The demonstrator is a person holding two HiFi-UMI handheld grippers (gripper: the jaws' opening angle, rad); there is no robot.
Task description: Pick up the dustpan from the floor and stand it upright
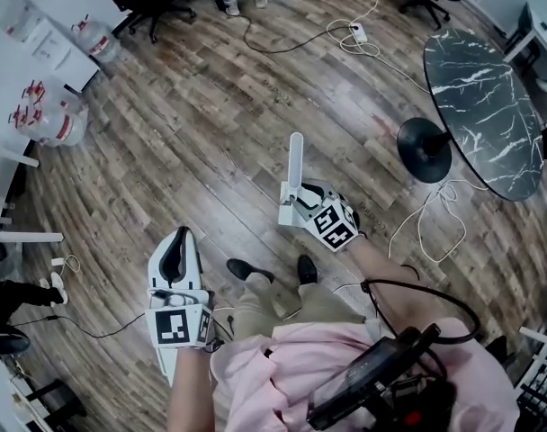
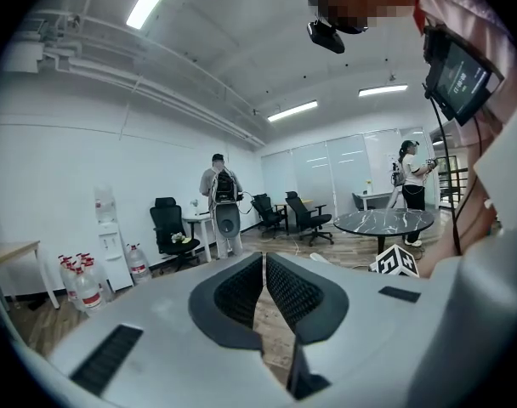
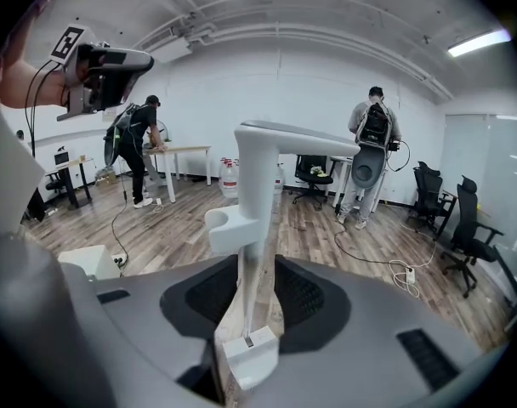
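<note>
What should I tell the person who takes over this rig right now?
Left gripper: shut, empty, held at the person's left side.
Right gripper: shut on the white dustpan, clamped on its handle.
Done: dustpan gripped, handle pointing up.
Unclear: whether its base touches the wooden floor.
Left: stand it on the floor, open the right jaws, check it stays upright.

One dustpan [image 1: 295,162], one marble table [image 1: 489,106], two grippers [image 1: 178,238] [image 1: 297,198]

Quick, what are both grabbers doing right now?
Left gripper: closed, holding nothing.
Right gripper: closed on the handle of the white dustpan.
</note>
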